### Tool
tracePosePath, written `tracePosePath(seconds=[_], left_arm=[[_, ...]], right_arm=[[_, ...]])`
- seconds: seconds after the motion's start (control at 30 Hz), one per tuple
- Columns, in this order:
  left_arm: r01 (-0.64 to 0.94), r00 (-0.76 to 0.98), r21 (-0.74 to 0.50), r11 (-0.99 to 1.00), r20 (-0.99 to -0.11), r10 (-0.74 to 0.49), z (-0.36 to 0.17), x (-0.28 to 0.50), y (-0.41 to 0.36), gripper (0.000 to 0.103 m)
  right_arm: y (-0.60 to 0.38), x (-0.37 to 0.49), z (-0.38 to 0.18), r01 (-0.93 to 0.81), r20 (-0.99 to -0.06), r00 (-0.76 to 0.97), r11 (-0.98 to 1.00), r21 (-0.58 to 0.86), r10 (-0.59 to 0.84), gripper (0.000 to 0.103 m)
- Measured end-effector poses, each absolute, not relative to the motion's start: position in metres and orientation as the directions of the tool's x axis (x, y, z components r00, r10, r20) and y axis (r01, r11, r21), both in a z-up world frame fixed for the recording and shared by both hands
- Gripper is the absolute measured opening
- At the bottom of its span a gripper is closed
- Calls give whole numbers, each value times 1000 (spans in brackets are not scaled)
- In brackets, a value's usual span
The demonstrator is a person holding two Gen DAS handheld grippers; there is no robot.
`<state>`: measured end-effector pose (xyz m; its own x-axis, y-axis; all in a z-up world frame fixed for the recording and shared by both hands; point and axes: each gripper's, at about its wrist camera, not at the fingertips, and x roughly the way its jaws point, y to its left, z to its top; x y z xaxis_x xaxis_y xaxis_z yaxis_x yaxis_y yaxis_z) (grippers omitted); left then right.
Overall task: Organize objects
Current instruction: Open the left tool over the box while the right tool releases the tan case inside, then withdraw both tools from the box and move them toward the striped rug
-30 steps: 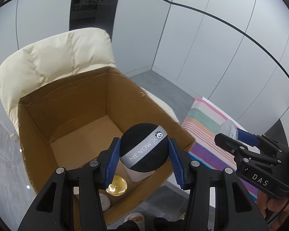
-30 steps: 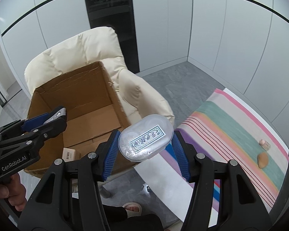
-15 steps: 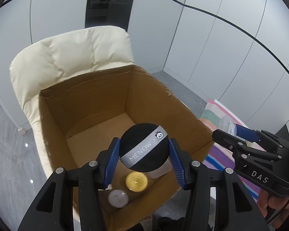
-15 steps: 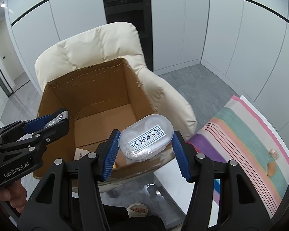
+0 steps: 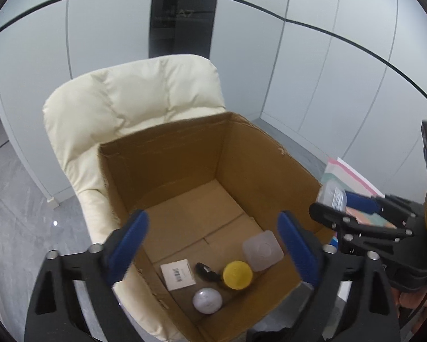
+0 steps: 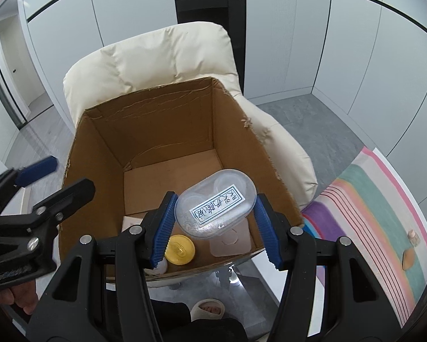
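Grey wall panels behind, cream armchair point(image 5: 133, 105) carrying an open cardboard box point(image 5: 259, 165) right under both my tongs. My left tongs point(image 5: 213, 245) have just been opening, blue pads wide apart with nothing between them, over the box's near end. Below them on the box floor: yellow lid point(image 5: 237, 275), white round cap point(image 5: 207, 300), frosted square container point(image 5: 263, 250), barcode card point(image 5: 177, 273), a small black item point(image 5: 204, 270), blurry. My right tongs point(image 6: 214, 219) are clamped on the clear oval case point(image 6: 216, 202) with a label, above the box's near right corner. Striped mat point(image 6: 384, 213) off to their right.
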<state>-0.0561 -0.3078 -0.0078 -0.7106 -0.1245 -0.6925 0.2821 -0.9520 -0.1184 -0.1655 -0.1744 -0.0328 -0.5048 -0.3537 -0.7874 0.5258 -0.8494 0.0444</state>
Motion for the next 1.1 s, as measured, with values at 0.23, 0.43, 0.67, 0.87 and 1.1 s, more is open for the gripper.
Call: tracePosePath(seconds=[0.23,0.43,0.67,0.87,1.1], left_arm=[[309,-709,-101,-946,-687,-159,-5,-60,-312,101],[301,-707,-104,-948,-692,-149,-7,-68,-303,103],[270,-702,-87,-959,-699,-134,-9,-83,-279,103],[244,-706,-80,-966,-698,-121,-9,-95,-260,103],[201,-706,-84,-976,-704,-85,-10,-112,-234,103]], right_arm=[[-171,-164,-32,517,-778,-526,-856,29,-344,83],[-157,-169,-33,490,-784,-530,-871,27,-323,84],[-125,-174,-29,435,-772,-566,-900,17,-289,95],[-95,-179,-27,383,-770,-586,-924,14,-254,101],[-58,-181,-25,312,-766,-611,-950,-3,-198,103]])
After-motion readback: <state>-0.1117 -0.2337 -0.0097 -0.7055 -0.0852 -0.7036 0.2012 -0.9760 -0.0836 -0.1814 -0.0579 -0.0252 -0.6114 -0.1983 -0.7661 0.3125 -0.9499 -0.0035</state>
